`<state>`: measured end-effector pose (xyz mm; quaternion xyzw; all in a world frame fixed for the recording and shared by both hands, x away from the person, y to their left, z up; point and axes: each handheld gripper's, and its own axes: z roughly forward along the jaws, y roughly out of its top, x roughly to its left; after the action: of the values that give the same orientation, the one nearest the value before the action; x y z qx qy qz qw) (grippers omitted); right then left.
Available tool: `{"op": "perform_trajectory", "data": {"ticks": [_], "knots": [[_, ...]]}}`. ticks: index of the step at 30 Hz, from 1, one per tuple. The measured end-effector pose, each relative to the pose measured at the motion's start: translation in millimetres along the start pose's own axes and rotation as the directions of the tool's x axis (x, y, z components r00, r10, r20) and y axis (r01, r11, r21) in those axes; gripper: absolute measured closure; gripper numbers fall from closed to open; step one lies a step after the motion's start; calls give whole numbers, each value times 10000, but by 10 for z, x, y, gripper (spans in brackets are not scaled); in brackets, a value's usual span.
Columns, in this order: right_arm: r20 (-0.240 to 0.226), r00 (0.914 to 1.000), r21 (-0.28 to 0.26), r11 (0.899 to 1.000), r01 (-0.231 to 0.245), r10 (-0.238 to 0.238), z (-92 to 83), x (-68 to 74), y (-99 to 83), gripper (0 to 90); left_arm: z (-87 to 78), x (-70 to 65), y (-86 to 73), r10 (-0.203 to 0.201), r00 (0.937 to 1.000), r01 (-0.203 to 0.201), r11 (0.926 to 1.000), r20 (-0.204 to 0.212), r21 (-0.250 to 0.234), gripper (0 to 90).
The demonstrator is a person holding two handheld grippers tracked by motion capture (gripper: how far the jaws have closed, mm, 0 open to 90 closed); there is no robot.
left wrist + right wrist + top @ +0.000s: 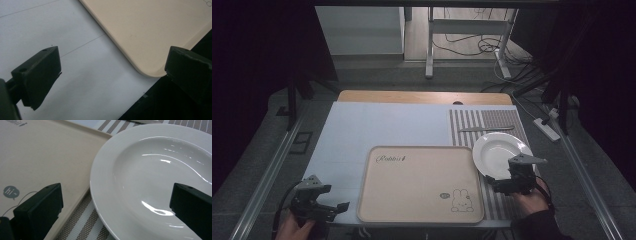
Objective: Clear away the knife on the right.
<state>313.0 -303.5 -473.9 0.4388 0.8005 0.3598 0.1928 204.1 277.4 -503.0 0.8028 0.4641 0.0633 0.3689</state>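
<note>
Big stuff first: the counter (362, 125) has a pale blue sheet over most of it, and the beige tray (422, 182) sits in the lower middle of the high view, nothing on it. To its right is a striped mat (492, 120), and the white plate (497, 150) rests on that mat at center right, its left rim just overlapping or touching the tray's edge; hard to tell which. A knife (487, 129) lies on the mat above the plate.

Your right gripper (511, 183) is right at the plate's near rim, jaws spread wide, nothing in them. In the right gripper view the plate (155, 177) sits between the jaws but isn't pinched yet. Your left gripper (323, 209) is at lower left, jaws also spread and empty, hovering over the sheet near the tray's corner (150, 70).

What I'd watch for: that plate is glossy and the rim is shallow, so a bite too near the edge could let it slip out or tip when you lift. Coming in low could also shove it into the tray or drag the mat.
</note>
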Motion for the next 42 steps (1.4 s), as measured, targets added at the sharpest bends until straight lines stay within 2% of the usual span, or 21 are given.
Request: {"op": "perform_trajectory", "data": {"ticks": [10, 15, 22, 28, 34, 42], "knots": [[113, 9997, 7, 9998, 199, -199, 124, -59, 95, 0, 0, -1, 1, 29, 10000, -29, 10000, -12, 19, 16], [179, 9998, 247, 9997, 70, -74, 185, -121, 128, 0, 1, 0, 2, 21, 10000, -21, 10000, -11, 23, 16], [301, 9995, 271, 9996, -32, 24, 265, -184, 197, 0, 2, 0, 3, 30, 10000, -30, 10000, -5, 21, 16], [368, 9988, 423, 9985, -341, 325, 393, -251, 263, 0, 4, 0, 4, 29, 10000, -29, 10000, 0, 16, 16], [414, 9986, 586, 9977, -347, 323, 464, -314, 324, 0, 5, 1, 5, 25, 10000, -25, 10000, 5, 12, 16], [702, 9970, 641, 9973, -370, 324, 577, -430, 461, 0, 6, 2, 6, 0, 10000, 0, 10000, 16, -1, 16]]}}
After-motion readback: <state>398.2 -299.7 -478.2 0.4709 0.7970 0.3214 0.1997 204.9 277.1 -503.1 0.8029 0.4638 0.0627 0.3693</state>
